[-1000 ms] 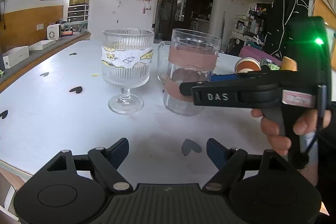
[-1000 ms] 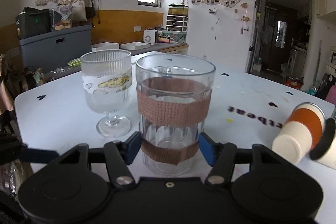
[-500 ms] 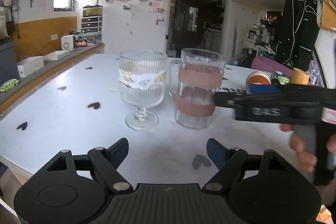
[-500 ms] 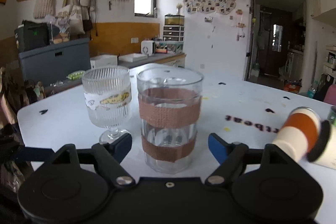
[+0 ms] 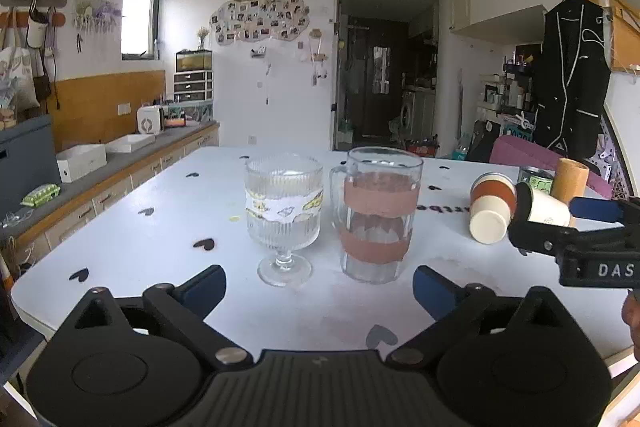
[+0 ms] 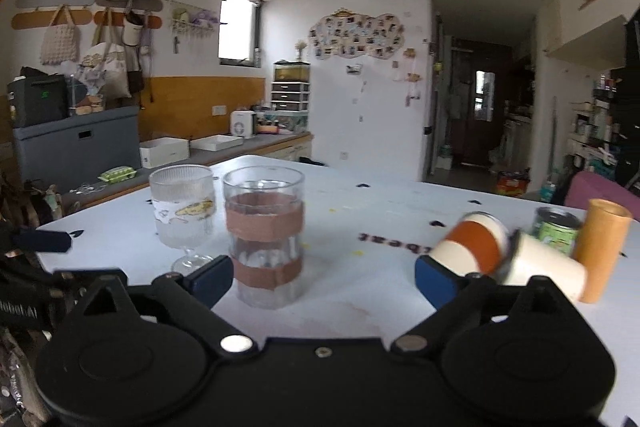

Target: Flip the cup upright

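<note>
On the table, change: I've drawn my right gripper [image 6: 324,277], jaws wide, off the mug [image 6: 264,243].
Meaning: mug upright; paper cup [image 6: 468,247] lying sideways next.
Left gripper [image 5: 320,287]: wide, empty.

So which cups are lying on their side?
The two paper cups: orange-banded paper cup and white paper cup beside it. Ribbed goblet and taped mug stand upright.

A ribbed goblet [image 5: 284,211] stands just beside a taped mug [image 5: 378,215] on the white table [image 5: 132,247].

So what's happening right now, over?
Both grippers, left and right, open, empty. Glass mug upright between right jaws' tips. Orange-banded paper cup on its side.
</note>
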The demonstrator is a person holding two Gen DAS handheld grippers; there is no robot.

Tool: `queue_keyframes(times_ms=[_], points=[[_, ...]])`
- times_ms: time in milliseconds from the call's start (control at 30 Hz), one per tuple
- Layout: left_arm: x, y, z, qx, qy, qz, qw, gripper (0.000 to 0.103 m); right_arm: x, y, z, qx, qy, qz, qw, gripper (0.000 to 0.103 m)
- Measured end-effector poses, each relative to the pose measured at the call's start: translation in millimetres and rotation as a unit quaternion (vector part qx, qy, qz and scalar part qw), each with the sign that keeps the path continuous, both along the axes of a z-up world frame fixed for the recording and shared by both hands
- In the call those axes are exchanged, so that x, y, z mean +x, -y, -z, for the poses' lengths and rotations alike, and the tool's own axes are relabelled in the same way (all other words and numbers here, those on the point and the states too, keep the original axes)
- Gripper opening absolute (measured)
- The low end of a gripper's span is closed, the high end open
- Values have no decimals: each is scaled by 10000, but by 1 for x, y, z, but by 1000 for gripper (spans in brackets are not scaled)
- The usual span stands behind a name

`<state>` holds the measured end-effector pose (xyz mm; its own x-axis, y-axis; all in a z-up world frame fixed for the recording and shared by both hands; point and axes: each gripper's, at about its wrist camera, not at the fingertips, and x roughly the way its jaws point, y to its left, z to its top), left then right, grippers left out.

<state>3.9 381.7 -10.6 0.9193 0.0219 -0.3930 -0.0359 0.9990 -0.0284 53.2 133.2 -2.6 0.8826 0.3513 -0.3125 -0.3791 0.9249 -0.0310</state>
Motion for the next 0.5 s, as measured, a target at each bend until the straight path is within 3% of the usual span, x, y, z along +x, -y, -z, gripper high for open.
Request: queue_keyframes(times_ms=[500], points=[[-7, 4, -1, -67, 37, -64, 9999, 103, -23, 29, 1, 60, 55, 360, 9993, 103]])
